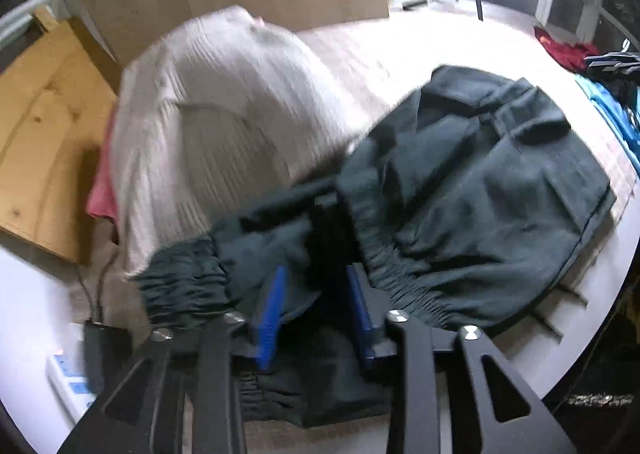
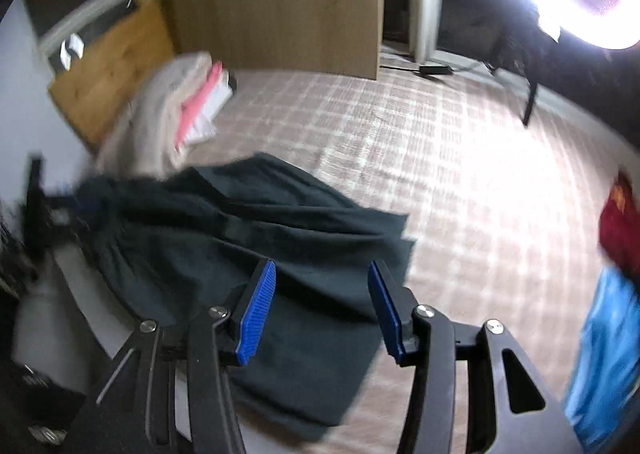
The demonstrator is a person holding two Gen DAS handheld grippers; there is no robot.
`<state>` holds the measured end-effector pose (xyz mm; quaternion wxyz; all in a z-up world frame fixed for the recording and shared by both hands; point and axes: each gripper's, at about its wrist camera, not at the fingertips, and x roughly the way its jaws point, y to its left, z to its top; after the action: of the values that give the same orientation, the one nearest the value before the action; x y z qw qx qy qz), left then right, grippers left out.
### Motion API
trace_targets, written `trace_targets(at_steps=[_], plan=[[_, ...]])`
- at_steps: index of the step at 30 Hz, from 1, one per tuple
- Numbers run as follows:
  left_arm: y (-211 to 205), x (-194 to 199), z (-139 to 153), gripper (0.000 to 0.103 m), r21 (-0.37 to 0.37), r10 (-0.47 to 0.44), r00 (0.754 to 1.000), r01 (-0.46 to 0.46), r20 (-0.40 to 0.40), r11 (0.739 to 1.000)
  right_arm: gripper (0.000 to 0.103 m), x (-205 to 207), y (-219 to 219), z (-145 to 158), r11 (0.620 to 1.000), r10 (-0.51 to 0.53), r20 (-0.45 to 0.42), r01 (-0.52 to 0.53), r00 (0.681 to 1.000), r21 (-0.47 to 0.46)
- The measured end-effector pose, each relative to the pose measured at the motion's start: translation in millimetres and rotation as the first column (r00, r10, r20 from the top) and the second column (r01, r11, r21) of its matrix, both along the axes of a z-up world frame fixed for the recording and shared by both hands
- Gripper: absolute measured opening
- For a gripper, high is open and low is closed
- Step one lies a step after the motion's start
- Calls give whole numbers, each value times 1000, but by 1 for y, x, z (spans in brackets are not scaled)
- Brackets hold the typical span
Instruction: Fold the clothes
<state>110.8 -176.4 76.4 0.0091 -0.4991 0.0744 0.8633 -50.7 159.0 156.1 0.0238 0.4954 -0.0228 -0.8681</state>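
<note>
The left tool (image 1: 316,306) pinches the gathered waistband of the dark green trousers (image 1: 480,189), cloth bunched between its blue pads (image 1: 268,318). The right tool (image 2: 322,302) hangs spread above the trousers' flat leg, gripping nothing. They lie on a checked cloth (image 2: 440,173) over the white desk (image 1: 24,294) (glare washes the far end). Beyond sit a cream sweater (image 1: 208,125), then a wooden panel (image 2: 280,1).

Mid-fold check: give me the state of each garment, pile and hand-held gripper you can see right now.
Dark green trousers: bunched on the checked cover, not folded flat.
White sweater: folded, topping the pile.
Pink garment: folded, under the sweater.
Red garment: crumpled, unfolded.
Blue garment: loose, unfolded.
Left hand-held gripper: part open, trouser fabric between its pads.
Right hand-held gripper: open, empty, above the trousers.
</note>
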Motion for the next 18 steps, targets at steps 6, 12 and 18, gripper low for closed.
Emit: trace_targets(at_steps=[6, 12, 18], plan=[[80, 7, 21, 38, 145, -72, 997, 76, -35, 986, 22, -52, -4, -36, 939, 334, 135, -342, 933, 35], [218, -4, -15, 43, 209, -193, 981, 181, 34, 961, 23, -78, -12, -64, 769, 618, 209, -638, 758, 41], [311, -21, -33, 43, 209, -268, 962, 253, 50, 945, 46, -70, 24, -73, 737, 663, 201, -675, 721, -12]])
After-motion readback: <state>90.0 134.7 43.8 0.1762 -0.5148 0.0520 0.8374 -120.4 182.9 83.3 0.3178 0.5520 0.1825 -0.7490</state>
